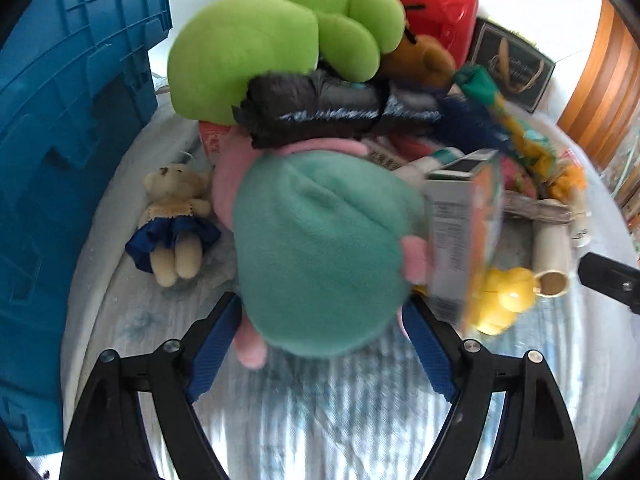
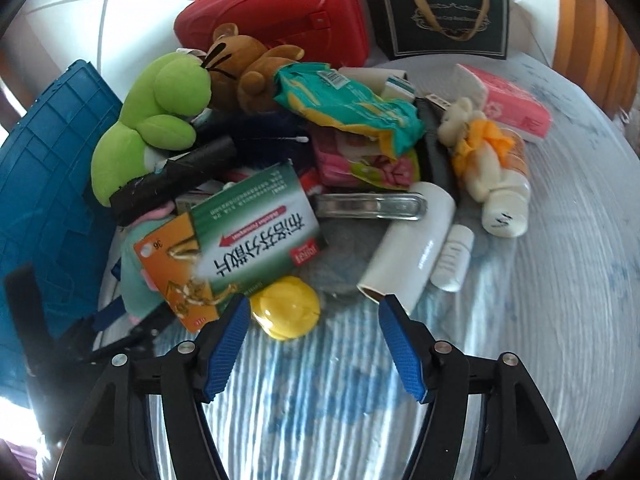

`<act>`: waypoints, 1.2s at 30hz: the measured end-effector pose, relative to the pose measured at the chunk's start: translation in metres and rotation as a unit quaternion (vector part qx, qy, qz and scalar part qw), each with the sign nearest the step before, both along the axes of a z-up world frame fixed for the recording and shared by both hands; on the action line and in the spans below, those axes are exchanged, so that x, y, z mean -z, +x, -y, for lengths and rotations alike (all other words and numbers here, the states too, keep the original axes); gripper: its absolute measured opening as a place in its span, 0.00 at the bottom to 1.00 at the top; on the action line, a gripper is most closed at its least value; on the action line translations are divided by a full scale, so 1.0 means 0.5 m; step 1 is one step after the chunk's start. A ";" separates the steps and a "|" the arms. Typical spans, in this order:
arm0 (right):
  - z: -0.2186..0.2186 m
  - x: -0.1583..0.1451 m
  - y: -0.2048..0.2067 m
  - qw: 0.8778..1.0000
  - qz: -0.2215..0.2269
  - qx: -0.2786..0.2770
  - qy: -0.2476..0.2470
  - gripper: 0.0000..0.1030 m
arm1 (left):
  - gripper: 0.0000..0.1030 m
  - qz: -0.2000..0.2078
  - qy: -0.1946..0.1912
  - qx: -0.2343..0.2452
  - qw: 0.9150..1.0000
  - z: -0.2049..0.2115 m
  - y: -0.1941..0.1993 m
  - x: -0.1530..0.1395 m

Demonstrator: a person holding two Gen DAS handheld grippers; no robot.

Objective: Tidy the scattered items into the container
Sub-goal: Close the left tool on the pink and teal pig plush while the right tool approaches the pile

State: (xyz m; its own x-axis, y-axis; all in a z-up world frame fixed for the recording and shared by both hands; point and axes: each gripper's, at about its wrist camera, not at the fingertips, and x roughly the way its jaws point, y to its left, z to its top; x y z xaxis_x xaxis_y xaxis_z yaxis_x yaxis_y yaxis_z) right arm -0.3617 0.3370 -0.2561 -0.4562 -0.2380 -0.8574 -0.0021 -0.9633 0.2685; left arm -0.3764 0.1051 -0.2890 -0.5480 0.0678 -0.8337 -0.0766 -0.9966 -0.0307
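Note:
My left gripper (image 1: pixel 322 316) is shut on a teal and pink plush toy (image 1: pixel 320 252), its blue pads (image 1: pixel 214 354) pressing both sides. The toy also shows in the right wrist view (image 2: pixel 138 264). The blue crate (image 1: pixel 60 160) stands at the left. My right gripper (image 2: pixel 314 320) is open and empty, just in front of a yellow round toy (image 2: pixel 286 306). A medicine box (image 2: pixel 240 240) leans by its left finger. The pile holds a green plush (image 2: pixel 156 116), a brown plush (image 2: pixel 244 68), a white tube (image 2: pixel 412 248) and several packets.
A small bear in a blue skirt (image 1: pixel 176 220) lies next to the crate. A red case (image 2: pixel 276 16) and a black gift bag (image 2: pixel 440 16) stand at the back. A pink tissue pack (image 2: pixel 508 100), a bear with an orange bow (image 2: pixel 476 144) and white bottles (image 2: pixel 504 204) lie at right.

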 end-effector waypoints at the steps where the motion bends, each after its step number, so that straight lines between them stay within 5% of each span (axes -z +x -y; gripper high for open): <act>1: 0.004 0.004 -0.007 1.000 0.002 -0.003 0.001 0.69 | 0.69 0.001 0.006 0.006 1.000 0.003 -0.003 0.002; 5: 0.020 0.035 -0.032 1.000 0.022 -0.013 0.003 0.69 | 0.61 0.005 -0.006 0.025 1.000 0.034 0.011 -0.005; 12: 0.093 0.010 -0.035 0.998 -0.006 -0.063 0.015 0.69 | 0.35 0.034 -0.065 -0.053 0.996 0.152 0.047 0.016; 17: 0.169 -0.016 -0.033 0.993 -0.019 -0.114 0.016 0.68 | 0.35 0.017 -0.004 -0.060 0.998 0.185 0.077 -0.031; 21: 0.191 -0.015 -0.025 0.993 -0.017 -0.118 0.018 0.68 | 0.81 -0.022 0.018 -0.052 0.998 0.179 0.088 -0.089; 25: 0.177 -0.008 -0.020 0.995 -0.008 -0.095 0.023 0.68 | 0.82 -0.031 0.006 -0.045 0.998 0.150 0.045 -0.095; 30: 0.148 -0.013 -0.025 0.998 0.001 -0.058 0.025 0.70 | 0.82 0.032 -0.016 -0.044 0.998 0.108 -0.020 -0.047; 33: 0.155 -0.017 -0.032 0.998 -0.004 -0.053 0.036 0.82 | 0.98 0.041 -0.015 -0.038 0.998 0.094 -0.045 -0.020; 36: 0.173 -0.002 -0.035 0.998 -0.005 -0.051 0.047 0.82 | 0.96 0.035 0.007 -0.022 0.999 0.090 -0.056 0.000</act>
State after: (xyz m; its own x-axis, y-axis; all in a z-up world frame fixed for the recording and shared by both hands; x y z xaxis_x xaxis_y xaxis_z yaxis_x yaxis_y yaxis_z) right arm -0.3794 0.2507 -0.2550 -0.4431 -0.2020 -0.8734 0.1004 -0.9793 0.1756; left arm -0.4042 0.0604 -0.2892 -0.4909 0.0572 -0.8693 -0.0296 -0.9984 -0.0489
